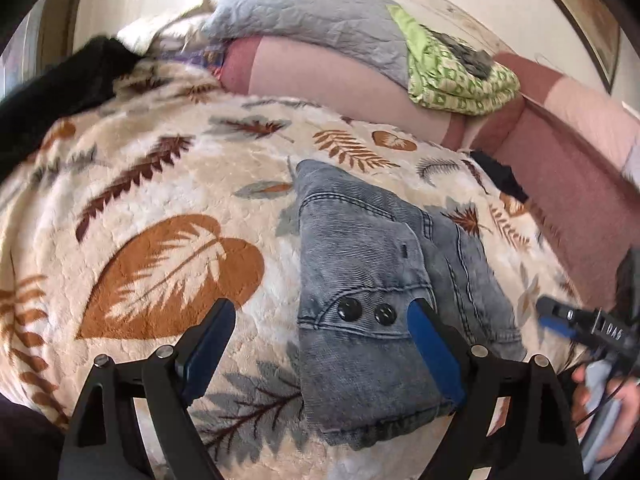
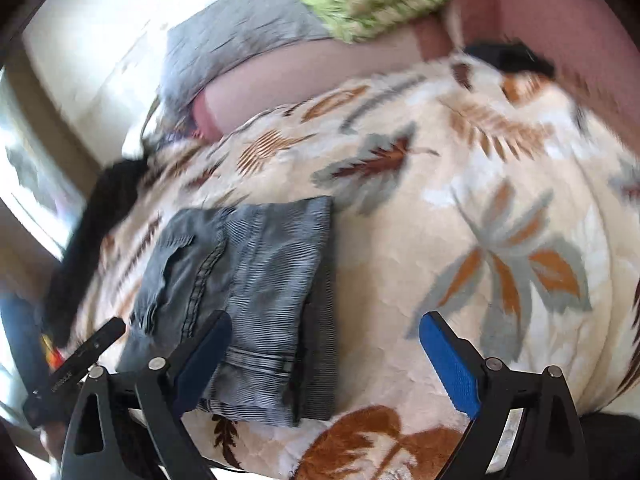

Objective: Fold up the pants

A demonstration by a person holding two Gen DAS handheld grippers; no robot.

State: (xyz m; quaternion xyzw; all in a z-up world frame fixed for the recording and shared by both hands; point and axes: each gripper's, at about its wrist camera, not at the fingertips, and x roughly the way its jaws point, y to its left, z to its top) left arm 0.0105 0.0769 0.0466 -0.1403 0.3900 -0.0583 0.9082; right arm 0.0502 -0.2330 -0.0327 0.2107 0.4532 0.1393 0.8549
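Note:
The grey-blue denim pants (image 1: 372, 264) lie folded into a compact bundle on a leaf-print blanket (image 1: 160, 200), two black snaps facing up. My left gripper (image 1: 320, 304) hovers open just above the bundle's near end, its right finger over the denim and its left finger over the blanket. In the blurred right wrist view the folded pants (image 2: 256, 292) sit left of centre. My right gripper (image 2: 326, 318) is open, its left finger over the denim's near edge and its right finger above bare blanket. Neither gripper pinches cloth. The right gripper (image 1: 560, 320) also shows at the left wrist view's right edge.
A grey pillow (image 1: 320, 12) and a green patterned cloth (image 1: 452, 76) rest on a pink sheet (image 1: 340, 80) behind the blanket. Black fabric (image 1: 52, 92) lies at the far left, another dark piece (image 1: 500, 176) at the right. A hand (image 1: 600, 408) holds the right gripper.

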